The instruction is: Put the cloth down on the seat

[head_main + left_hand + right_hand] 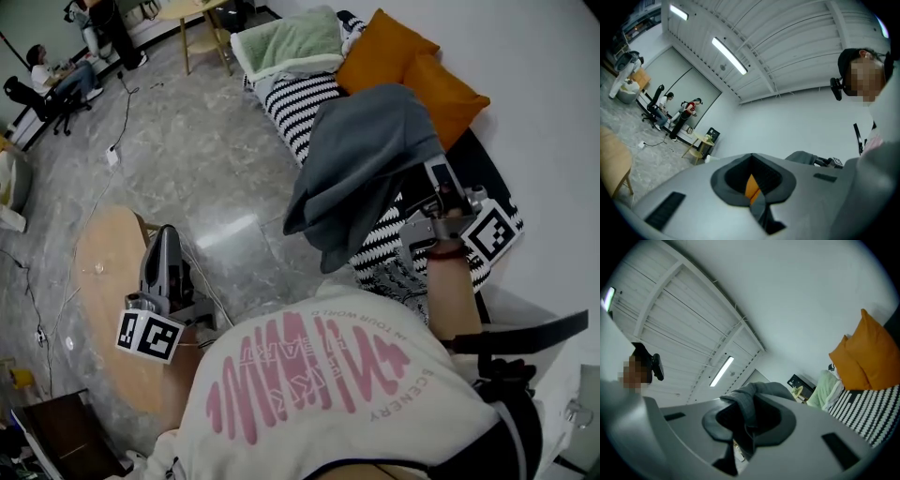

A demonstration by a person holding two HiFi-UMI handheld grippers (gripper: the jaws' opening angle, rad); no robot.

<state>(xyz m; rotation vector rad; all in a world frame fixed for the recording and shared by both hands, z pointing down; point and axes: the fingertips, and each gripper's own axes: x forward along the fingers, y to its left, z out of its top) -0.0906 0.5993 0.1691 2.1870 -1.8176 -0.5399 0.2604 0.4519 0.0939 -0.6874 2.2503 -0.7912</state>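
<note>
The right gripper [431, 176] is pinching the grey cloth [366, 159] above the striped seat [305, 108]. The left gripper [167, 239], jaws pressed together, is hovering well apart from the seat, by the wooden table [98, 281] on marbled floor [187, 159].

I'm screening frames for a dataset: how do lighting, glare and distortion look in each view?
Head view: even light, a glare patch on the floor, the grey cloth sharp. Left gripper view: strong fisheye, black corners, ceiling light strip blown out. Right gripper view: same fisheye; the grey cloth close up looks soft.
</note>
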